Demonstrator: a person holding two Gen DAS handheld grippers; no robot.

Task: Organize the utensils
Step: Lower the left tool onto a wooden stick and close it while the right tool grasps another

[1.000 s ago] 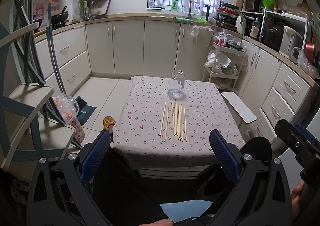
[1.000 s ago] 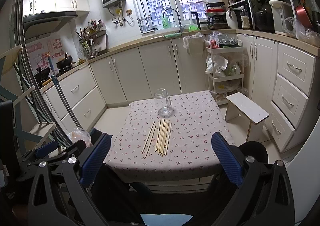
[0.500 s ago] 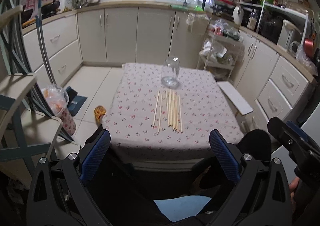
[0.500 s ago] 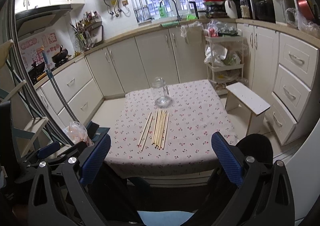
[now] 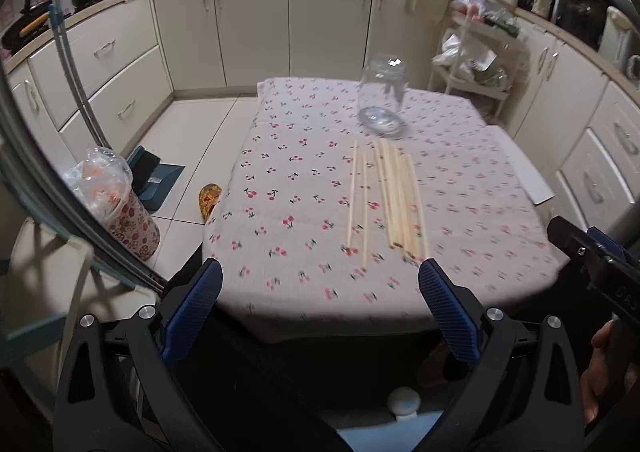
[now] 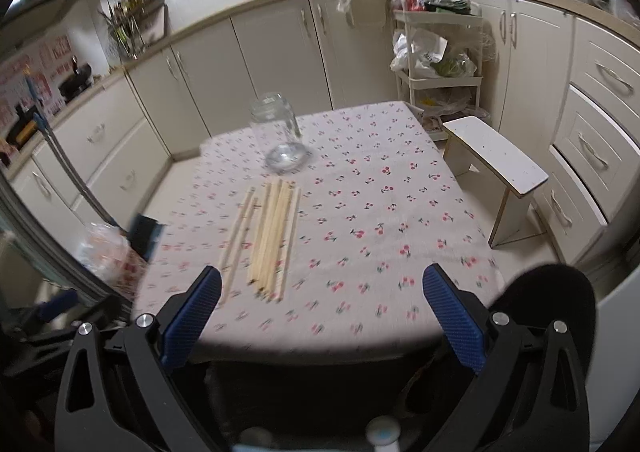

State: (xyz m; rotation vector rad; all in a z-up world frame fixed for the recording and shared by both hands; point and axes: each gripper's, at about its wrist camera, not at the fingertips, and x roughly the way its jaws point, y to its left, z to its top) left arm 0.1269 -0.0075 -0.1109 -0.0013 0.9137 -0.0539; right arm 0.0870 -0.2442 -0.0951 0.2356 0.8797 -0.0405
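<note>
Both the left tongs (image 5: 318, 306) and the right tongs (image 6: 322, 308) are hanging wide open over the near edge of the table (image 5: 500, 187), gripping nothing. The chopsticks (image 5: 386, 195) are lying loose side by side on the cherry-print cloth around the middle of the table, two of them sitting slightly apart toward the left edge. A clear glass jar (image 5: 382, 97) is standing upright just beyond their far ends, toward the far edge
</note>
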